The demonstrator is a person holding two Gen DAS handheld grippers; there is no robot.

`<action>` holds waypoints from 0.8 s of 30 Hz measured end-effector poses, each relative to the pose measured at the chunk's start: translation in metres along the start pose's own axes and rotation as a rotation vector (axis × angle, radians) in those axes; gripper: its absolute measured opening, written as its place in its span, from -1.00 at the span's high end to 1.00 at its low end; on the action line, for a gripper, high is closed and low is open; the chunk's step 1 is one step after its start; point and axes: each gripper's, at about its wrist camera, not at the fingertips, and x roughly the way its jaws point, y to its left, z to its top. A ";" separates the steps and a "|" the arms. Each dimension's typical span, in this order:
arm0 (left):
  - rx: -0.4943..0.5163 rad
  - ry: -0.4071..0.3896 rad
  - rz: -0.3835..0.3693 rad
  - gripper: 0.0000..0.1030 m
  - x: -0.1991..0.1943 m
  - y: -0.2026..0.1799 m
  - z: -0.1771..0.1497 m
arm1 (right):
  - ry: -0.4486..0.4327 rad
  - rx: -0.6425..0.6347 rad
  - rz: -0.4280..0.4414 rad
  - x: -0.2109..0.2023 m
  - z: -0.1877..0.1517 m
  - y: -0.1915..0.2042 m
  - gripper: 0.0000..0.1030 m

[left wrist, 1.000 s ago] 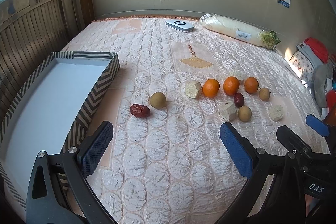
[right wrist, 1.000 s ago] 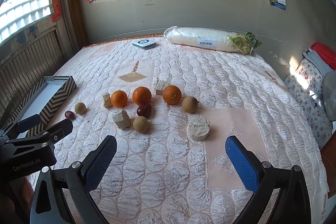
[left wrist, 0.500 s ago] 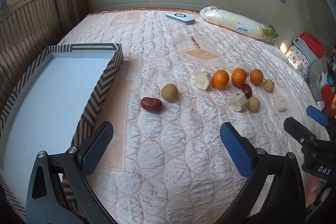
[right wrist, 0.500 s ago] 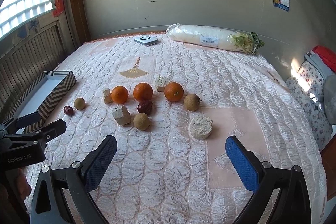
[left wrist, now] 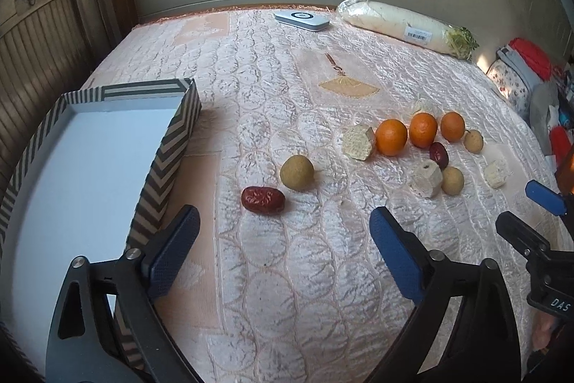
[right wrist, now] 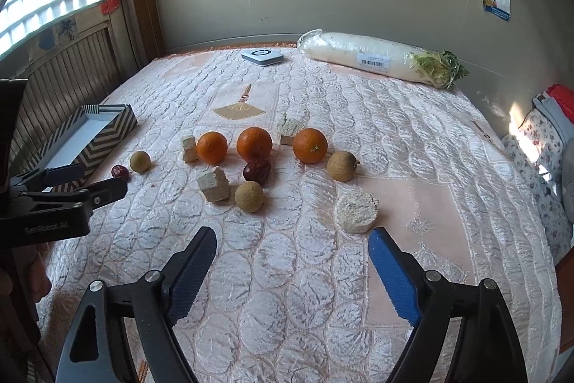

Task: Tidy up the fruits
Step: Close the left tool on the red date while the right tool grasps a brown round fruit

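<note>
Three oranges (right wrist: 254, 144), brown longans (right wrist: 249, 196), a dark red date (right wrist: 257, 171) and pale cut chunks (right wrist: 213, 183) lie on the quilted bed. Apart from them on the left are another red date (left wrist: 263, 200) and a longan (left wrist: 297, 173). My left gripper (left wrist: 281, 218) hovers just short of that date, its jaws closing with nothing between them. My right gripper (right wrist: 292, 236) is near a round white slice (right wrist: 356, 212); its jaws are closing on nothing. A striped box (left wrist: 165, 146) with a white floor stands at the left.
At the bed's far end a wrapped white radish (right wrist: 362, 58) lies beside a flat white device (right wrist: 262, 55). Clothes and a floral cushion (right wrist: 538, 146) pile up off the right edge. A wooden panel wall runs along the left.
The left gripper has moved forward and down toward the lone date and longan, which now look larger. Both grippers' jaws stand a little narrower. The right gripper's view has barely shifted.
</note>
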 end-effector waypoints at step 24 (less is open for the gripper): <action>0.014 0.027 0.004 0.45 0.018 0.012 0.004 | 0.080 -0.056 0.123 0.045 0.013 0.009 0.13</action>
